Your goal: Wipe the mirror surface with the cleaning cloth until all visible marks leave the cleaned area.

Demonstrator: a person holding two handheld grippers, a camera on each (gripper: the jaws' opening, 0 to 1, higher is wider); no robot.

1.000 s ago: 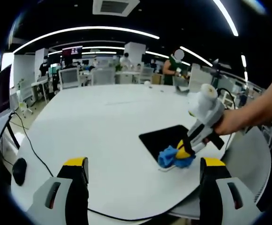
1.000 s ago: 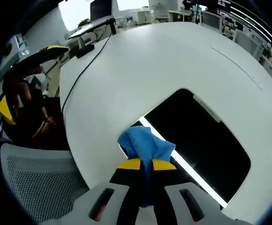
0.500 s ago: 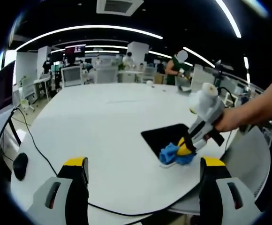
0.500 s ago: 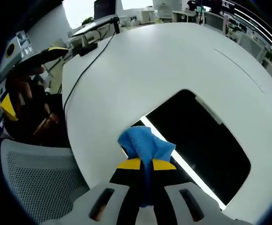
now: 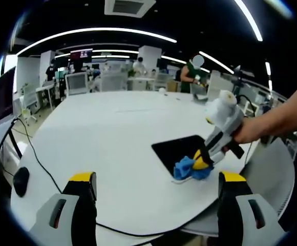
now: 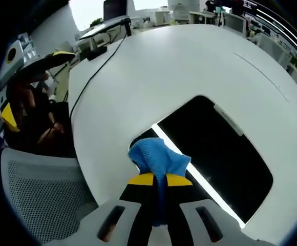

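The right gripper (image 6: 156,179), clamped on the blue cloth (image 6: 157,157), has slid slightly along the mirror (image 6: 215,154)'s near corner, so wiping continues, while the left gripper (image 5: 156,180) hangs open over the table (image 5: 112,133).

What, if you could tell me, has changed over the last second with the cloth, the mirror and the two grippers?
The right gripper has slid the blue cloth slightly along the near corner of the mirror, baring a little more dark glass beside the cloth. Its fingers stay shut on the cloth. The left gripper stays open above the white table, holding nothing, and the mirror has not moved.
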